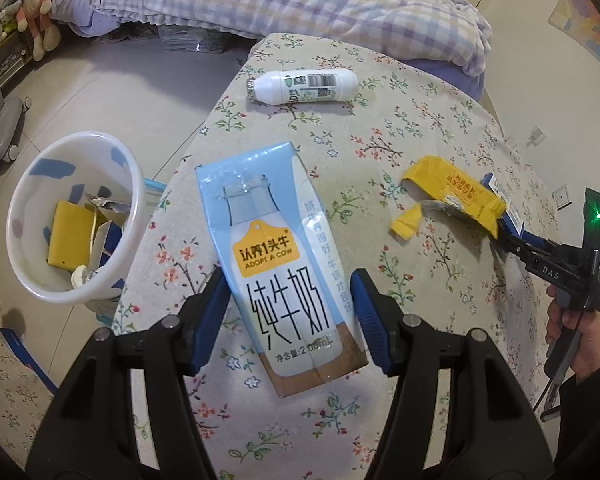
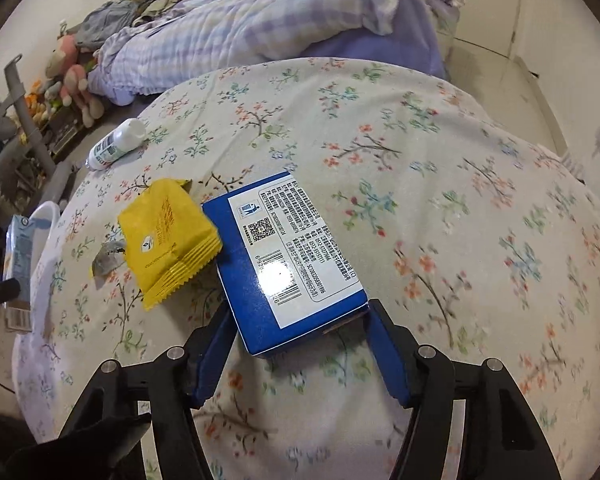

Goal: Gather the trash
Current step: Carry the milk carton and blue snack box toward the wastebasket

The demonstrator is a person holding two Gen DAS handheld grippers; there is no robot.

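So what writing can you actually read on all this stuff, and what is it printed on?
"认养1头牛" and "ADOPT A COW": milk carton, yellow tag.
"纯牛奶": same carton, large black characters.
"DAS": right gripper body.
Blue box, white bottle, yellow wrapper: print, barcodes and QR codes too small to read.

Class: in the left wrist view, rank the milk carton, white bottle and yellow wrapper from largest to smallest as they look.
1. milk carton, largest, though it is also nearest the camera.
2. white bottle and yellow wrapper: similar in apparent size; I won't rank them.
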